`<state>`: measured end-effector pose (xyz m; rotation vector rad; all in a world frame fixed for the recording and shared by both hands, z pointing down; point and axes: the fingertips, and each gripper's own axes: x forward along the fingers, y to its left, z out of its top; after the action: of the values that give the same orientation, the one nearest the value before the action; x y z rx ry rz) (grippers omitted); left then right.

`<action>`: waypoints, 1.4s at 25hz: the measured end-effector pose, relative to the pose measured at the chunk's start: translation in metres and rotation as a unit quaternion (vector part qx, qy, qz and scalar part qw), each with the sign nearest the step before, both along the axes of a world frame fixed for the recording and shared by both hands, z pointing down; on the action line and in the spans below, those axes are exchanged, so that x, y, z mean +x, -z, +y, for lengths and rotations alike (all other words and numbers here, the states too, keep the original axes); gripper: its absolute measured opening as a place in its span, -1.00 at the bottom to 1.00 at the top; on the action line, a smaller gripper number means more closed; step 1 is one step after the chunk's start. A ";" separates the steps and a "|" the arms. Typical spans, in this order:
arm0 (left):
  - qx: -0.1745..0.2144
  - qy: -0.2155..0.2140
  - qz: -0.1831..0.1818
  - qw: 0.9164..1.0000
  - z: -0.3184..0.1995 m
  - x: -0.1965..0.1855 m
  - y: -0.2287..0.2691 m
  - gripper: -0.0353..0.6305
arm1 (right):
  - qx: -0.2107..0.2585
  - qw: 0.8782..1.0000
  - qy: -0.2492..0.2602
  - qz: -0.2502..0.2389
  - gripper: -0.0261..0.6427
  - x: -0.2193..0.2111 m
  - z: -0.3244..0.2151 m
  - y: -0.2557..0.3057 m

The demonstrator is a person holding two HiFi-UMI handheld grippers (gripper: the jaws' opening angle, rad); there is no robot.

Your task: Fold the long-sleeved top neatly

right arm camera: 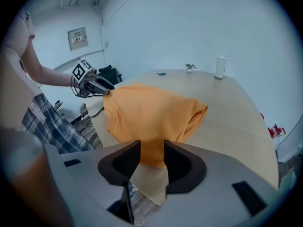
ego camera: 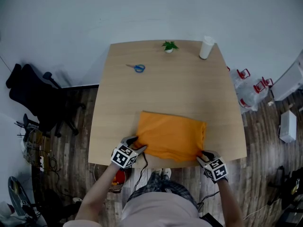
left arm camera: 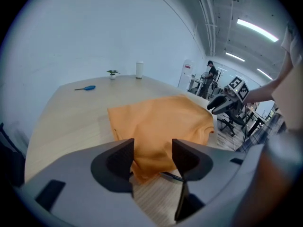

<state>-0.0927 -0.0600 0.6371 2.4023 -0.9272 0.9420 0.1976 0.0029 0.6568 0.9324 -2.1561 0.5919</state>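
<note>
In the head view, the long-sleeved top (ego camera: 171, 136) lies as a compact orange rectangle by the near edge of the counter (ego camera: 180, 84), already folded several times. The left gripper (ego camera: 140, 148) is at its near left corner and the right gripper (ego camera: 202, 155) at its near right corner. Scissors (ego camera: 137, 68), a small plant (ego camera: 169, 46) and a white cup (ego camera: 206, 47) stand well apart along the far edge.

In the left gripper view, the fingers (left arm camera: 124, 157) stand about half open. The top's near corner lies between and below them, with a gap on each side, so they hold nothing.

In the right gripper view, the fingers (right arm camera: 131, 157) are only narrowly parted. The near hem shows in the gap with bare counter below it. As far as we can tell, they straddle the cloth without pinching it.

We judge the fold to be far along, with the hands set at the near hem, ready for another fold toward the far edge or a final tidy. For another fold, both grippers must close on every layer at their corners, then lift and carry across evenly so the stack does not skew.
</note>
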 end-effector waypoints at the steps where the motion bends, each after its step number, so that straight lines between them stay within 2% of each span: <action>1: 0.009 0.009 0.009 1.000 -0.003 -0.001 0.009 -0.15 | 0.010 1.000 -0.005 -0.012 -0.44 0.000 -0.004 0.011; 5: 0.059 0.070 0.063 0.994 -0.028 -0.012 0.055 -0.15 | 0.067 0.995 -0.038 -0.063 -0.44 0.003 -0.034 0.058; 9: 0.118 0.143 0.113 0.976 -0.059 -0.026 0.106 -0.24 | 0.139 0.981 -0.076 -0.110 -0.50 0.005 -0.072 0.104; 13: 0.179 0.204 0.134 0.953 -0.083 -0.036 0.147 -0.44 | 0.210 0.960 -0.118 -0.141 -0.67 0.010 -0.107 0.146; 17: 0.226 0.244 0.148 0.931 -0.092 -0.042 0.179 -0.67 | 0.275 0.934 -0.165 -0.158 -0.84 0.019 -0.130 0.184; 20: 0.253 0.255 0.149 0.921 -0.094 -0.041 0.198 -0.83 | 0.312 0.913 -0.204 -0.166 -0.90 0.032 -0.139 0.207; 23: 0.275 0.254 0.148 0.916 -0.093 -0.038 0.210 -0.88 | 0.335 0.895 -0.237 -0.174 -0.90 0.044 -0.140 0.225; 25: 0.280 0.252 0.157 0.913 -0.092 -0.036 0.216 -0.88 | 0.347 0.888 -0.251 -0.166 -0.90 0.050 -0.138 0.232; 27: 0.282 0.249 0.162 0.912 -0.091 -0.033 0.218 -0.88 | 0.356 0.885 -0.259 -0.151 -0.90 0.055 -0.136 0.236; 31: 0.288 0.234 0.153 0.916 -0.092 -0.027 0.219 -0.89 | 0.363 0.883 -0.269 -0.130 -0.90 0.060 -0.134 0.234; 35: 0.292 0.231 0.160 0.914 -0.094 -0.022 0.224 -0.89 | 0.368 0.881 -0.276 -0.112 -0.91 0.065 -0.133 0.229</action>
<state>-0.1145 -0.1541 0.4129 2.4807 -1.7170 0.0840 0.2624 -0.1299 0.4277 2.0195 -2.3493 0.1020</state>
